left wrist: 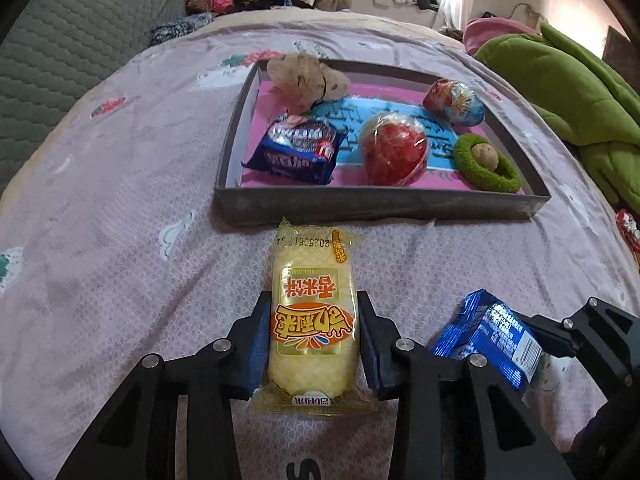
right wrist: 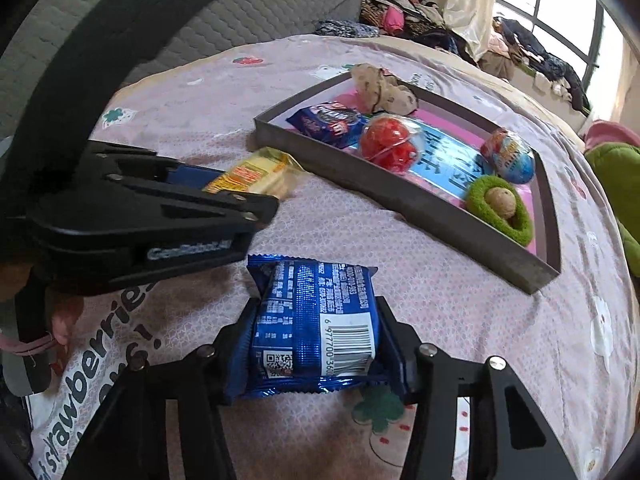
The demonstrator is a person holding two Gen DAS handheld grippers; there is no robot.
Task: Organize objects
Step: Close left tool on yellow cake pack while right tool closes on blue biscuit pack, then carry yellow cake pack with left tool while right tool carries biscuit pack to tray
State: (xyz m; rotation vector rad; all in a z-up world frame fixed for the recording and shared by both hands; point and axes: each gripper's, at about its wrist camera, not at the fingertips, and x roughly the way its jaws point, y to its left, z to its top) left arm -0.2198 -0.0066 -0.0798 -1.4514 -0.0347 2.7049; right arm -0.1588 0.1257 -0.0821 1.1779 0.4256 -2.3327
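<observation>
Pink printed bedding [left wrist: 120, 200] covers the bed, with a shallow grey tray [left wrist: 376, 200] set on it ahead of both tools. Inside the tray lie a dark blue snack pack [left wrist: 296, 148], a red ball in clear wrap [left wrist: 394, 150], a foil-wrapped egg [left wrist: 454, 102], a green ring toy [left wrist: 486, 162] and a beige scrunchie [left wrist: 306, 78]. The left gripper [left wrist: 312, 320] is closed onto a yellow rice-cake packet [left wrist: 312, 316]: its blue pads press the packet's two long sides, and the packet runs forward between the fingers, its far end just short of the tray's near wall. The right gripper [right wrist: 316, 320] is likewise clamped on a blue foil packet [right wrist: 316, 320], barcode side up, held between its pads near the fingertips. From the right wrist view the left gripper [right wrist: 240, 184] sits beside and slightly ahead, and the two packets are near each other but apart
</observation>
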